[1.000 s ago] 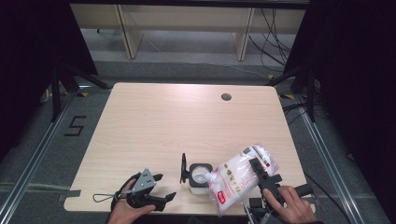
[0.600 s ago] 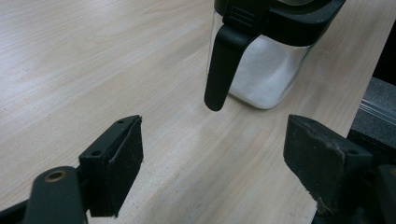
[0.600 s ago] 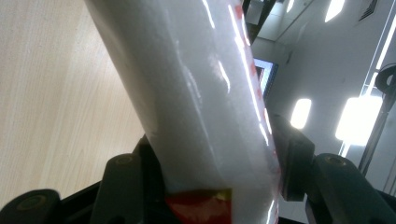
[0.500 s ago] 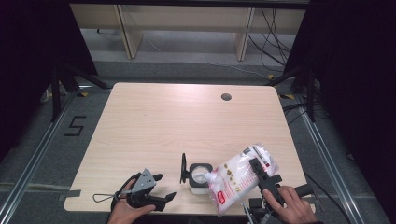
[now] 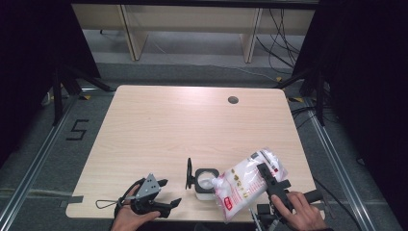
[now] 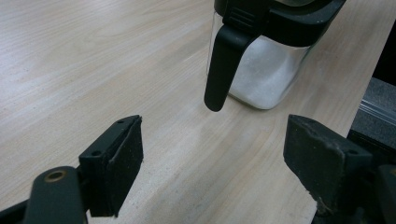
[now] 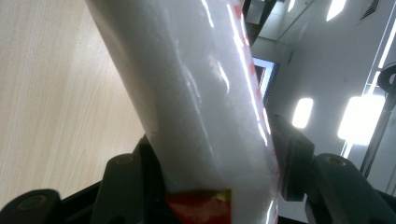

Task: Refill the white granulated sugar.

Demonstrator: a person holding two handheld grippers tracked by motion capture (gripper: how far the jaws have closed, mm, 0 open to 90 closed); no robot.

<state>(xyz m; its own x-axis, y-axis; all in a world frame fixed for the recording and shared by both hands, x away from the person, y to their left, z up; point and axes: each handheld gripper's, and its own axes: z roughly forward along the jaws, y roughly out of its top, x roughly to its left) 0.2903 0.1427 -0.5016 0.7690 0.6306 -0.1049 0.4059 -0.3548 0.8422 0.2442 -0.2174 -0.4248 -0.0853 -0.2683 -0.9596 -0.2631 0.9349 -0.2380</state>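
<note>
The right hand-held gripper (image 5: 265,174) is pinching a plastic bag (image 5: 245,185) of white grains near the near right corner of the table (image 5: 192,125), its jaws pressing on both sides of the bag; in the right gripper view the bag (image 7: 196,102) is rising between the two black jaws, with a red patch showing at its lower end; the bag is hanging tilted, its lower left end reaching over the open mouth of a clear jar (image 5: 206,184) with a black rim; the jar is standing on the table close to the near edge, just left of the bag, and white grains are lying inside it; its black lid (image 5: 189,173) is standing up on the jar's left side; the left hand-held gripper (image 5: 166,195) is sitting at the near edge, left of the jar and apart from it, its jaws spread wide with nothing between them; in the left gripper view the jar (image 6: 266,70) is standing beyond the open jaws, a black handle (image 6: 223,65) hanging down its side
</note>
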